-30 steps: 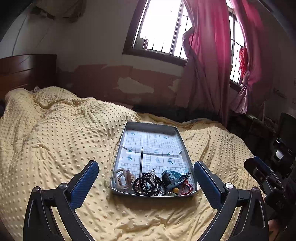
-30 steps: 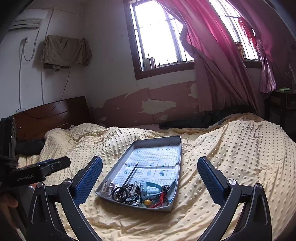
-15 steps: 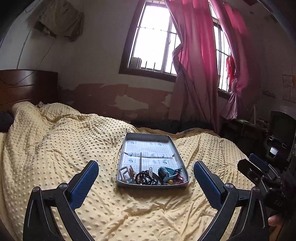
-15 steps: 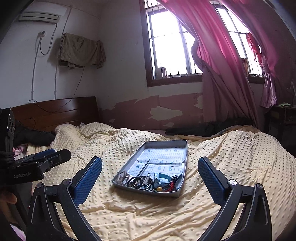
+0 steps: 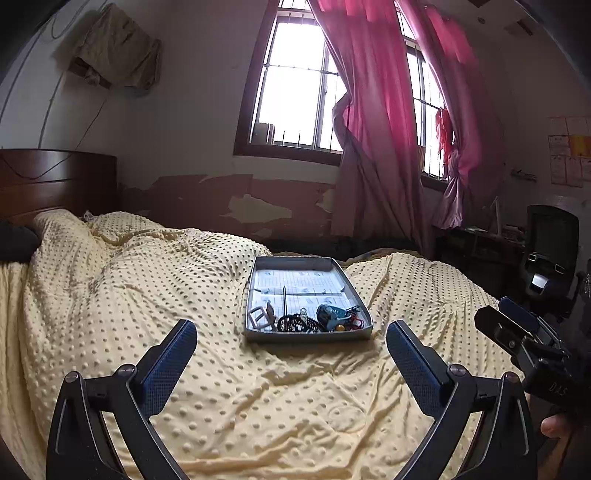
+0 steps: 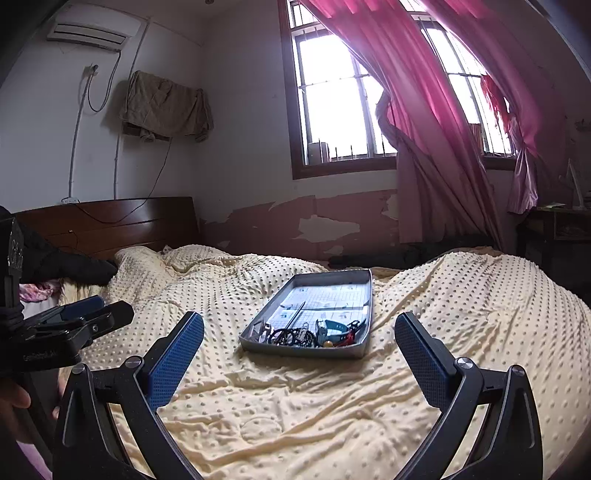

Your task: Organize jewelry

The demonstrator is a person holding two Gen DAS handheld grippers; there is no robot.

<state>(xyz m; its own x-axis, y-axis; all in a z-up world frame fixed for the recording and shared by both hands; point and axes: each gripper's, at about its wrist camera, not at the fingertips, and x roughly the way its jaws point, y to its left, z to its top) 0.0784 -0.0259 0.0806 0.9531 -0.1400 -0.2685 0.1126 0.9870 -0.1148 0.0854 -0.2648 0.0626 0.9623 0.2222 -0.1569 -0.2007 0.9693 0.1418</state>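
Jewelry (image 5: 314, 320) lies heaped at the near end of a grey tray (image 5: 255, 295) on the bed (image 5: 147, 295). Left gripper (image 5: 291, 354) and right gripper (image 6: 299, 345) hover short of the tray, jaws wide and holding nothing.

A lived-in bedroom in a home. A bed (image 6: 369, 406) covered by a pale yellow dotted blanket (image 5: 147, 295) fills the foreground, with a dark wooden headboard (image 6: 110, 225) against the wall. 2 barred windows (image 6: 332, 103) hang with pink curtains (image 6: 424, 110). Paint peels from the lower wall (image 6: 325, 229). An air conditioner (image 6: 92, 31) is mounted high, with cloth (image 6: 166, 107) draped below it.
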